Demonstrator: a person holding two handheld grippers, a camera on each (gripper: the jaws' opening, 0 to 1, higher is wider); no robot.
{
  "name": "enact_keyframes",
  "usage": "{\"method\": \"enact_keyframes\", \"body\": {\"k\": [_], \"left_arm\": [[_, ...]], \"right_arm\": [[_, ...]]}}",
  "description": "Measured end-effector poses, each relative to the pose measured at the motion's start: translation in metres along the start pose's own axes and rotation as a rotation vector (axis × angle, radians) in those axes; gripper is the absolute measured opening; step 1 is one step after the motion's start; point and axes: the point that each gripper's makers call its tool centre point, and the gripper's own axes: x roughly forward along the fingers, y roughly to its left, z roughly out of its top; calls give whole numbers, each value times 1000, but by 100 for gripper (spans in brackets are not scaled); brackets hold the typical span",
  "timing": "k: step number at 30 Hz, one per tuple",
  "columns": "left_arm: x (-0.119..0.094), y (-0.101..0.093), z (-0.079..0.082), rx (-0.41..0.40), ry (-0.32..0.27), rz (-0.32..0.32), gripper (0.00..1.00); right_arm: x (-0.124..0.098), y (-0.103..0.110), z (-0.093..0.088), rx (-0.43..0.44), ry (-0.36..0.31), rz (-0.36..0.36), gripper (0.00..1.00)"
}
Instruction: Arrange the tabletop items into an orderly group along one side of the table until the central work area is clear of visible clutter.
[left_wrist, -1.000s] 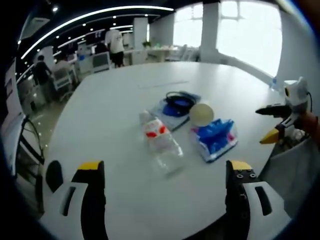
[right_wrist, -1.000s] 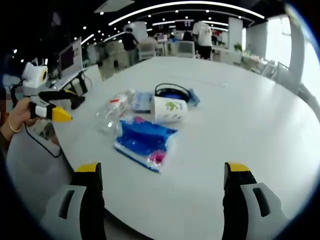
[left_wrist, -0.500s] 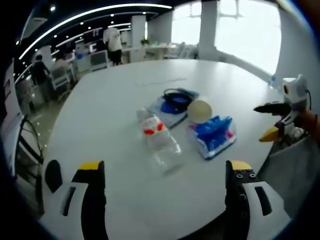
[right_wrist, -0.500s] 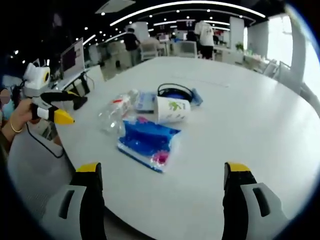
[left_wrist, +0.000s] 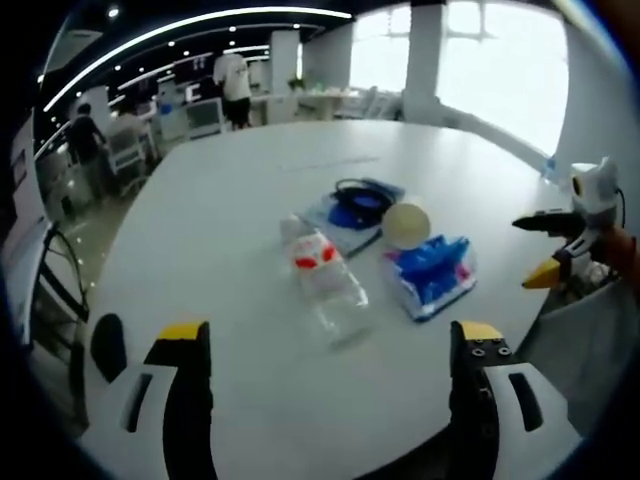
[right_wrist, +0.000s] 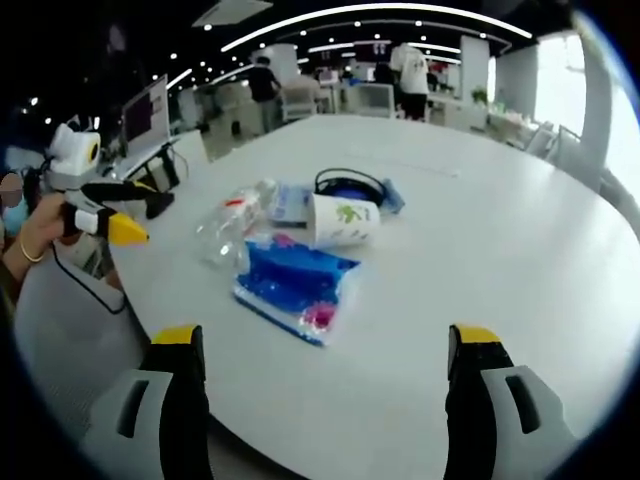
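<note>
**Left gripper view and right gripper view: counter stock, clutter near the middle**

Counter (left_wrist: 220, 200): large, white, rounded edge; office room with desks and standing people behind it.

Item 1. Clear plastic bottle (left_wrist: 325, 280), red label, lying on its side; in the right gripper view (right_wrist: 225, 225) it lies left of the blue packet.

Item 2. Blue packet (left_wrist: 430, 275), clear wrap with a pink patch, lying flat just beside the bottle; nearest the camera in the right gripper view (right_wrist: 290, 285).

Item 3. Paper cup (right_wrist: 340, 220), white with green print, tipped on its side, touching the far edge of the blue packet; base faces the left gripper view (left_wrist: 405, 225).

Item 4. Black cable (left_wrist: 355, 192), coiled, on a flat blue-and-white pack (left_wrist: 335, 220) behind the cup.

All four sit bunched together, well apart from the counter edge.

Left tongs (left_wrist: 330, 345): jaws spread wide, nothing held; also seen from the side (right_wrist: 125, 215), gripped by a hand (right_wrist: 30, 245).

Right tongs (right_wrist: 325, 345): jaws spread wide, nothing held; also seen at the counter's edge (left_wrist: 545, 250).
</note>
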Motion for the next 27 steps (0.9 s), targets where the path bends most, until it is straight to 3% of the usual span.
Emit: {"method": "enact_keyframes", "body": {"k": [27], "left_arm": [[1, -7, 2, 8, 19, -15, 95]], "right_arm": [[0, 1, 3, 11, -14, 3, 99]]}}
